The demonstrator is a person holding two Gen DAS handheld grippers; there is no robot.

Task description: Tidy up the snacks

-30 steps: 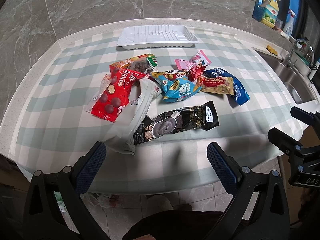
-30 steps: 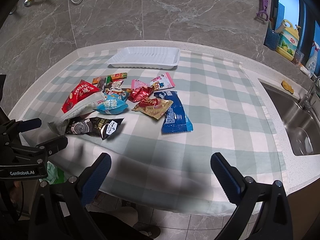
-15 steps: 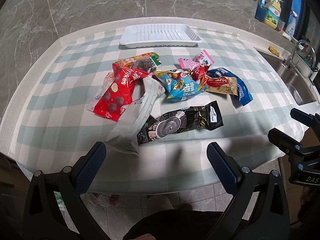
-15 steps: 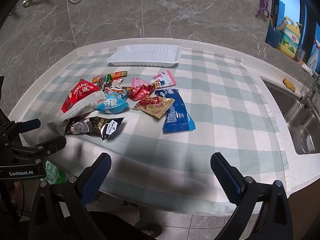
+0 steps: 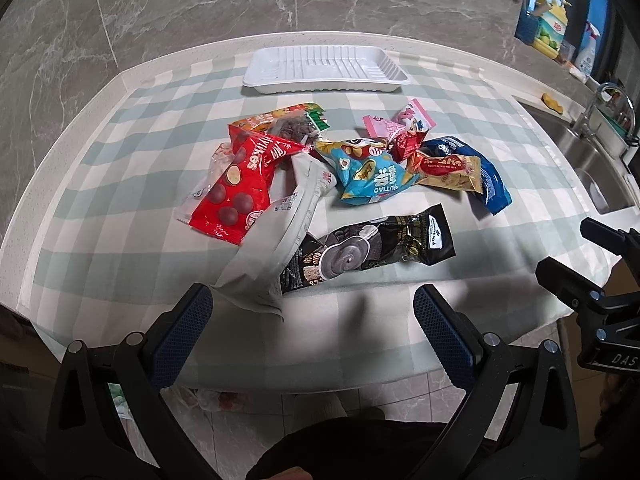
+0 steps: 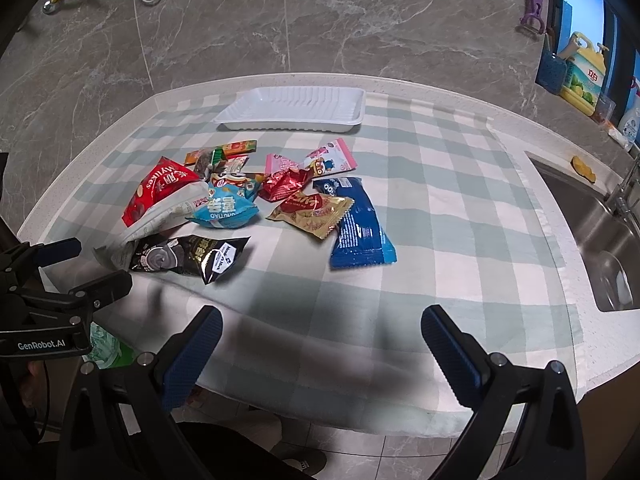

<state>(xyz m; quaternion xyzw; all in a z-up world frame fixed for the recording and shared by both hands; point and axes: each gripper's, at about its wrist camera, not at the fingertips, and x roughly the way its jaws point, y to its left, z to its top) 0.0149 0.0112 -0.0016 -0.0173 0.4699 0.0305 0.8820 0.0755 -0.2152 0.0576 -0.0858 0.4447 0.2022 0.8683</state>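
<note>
Several snack packets lie heaped mid-table on a checked cloth: a red packet, a grey-white packet, a black packet, a light-blue packet, a gold-red packet and a dark-blue packet. An empty white tray sits behind them at the far edge. My left gripper hangs open at the near table edge, just short of the grey-white and black packets. My right gripper is open too, at the near edge in front of the dark-blue packet, holding nothing.
A steel sink with a tap is set into the counter on the right. Bottles stand by the window behind it. A marble wall backs the counter. Tiled floor shows below the near table edge.
Both grippers have drifted slightly forward toward the table, so the packets and tray look a little nearer. Nothing was picked up or moved.
</note>
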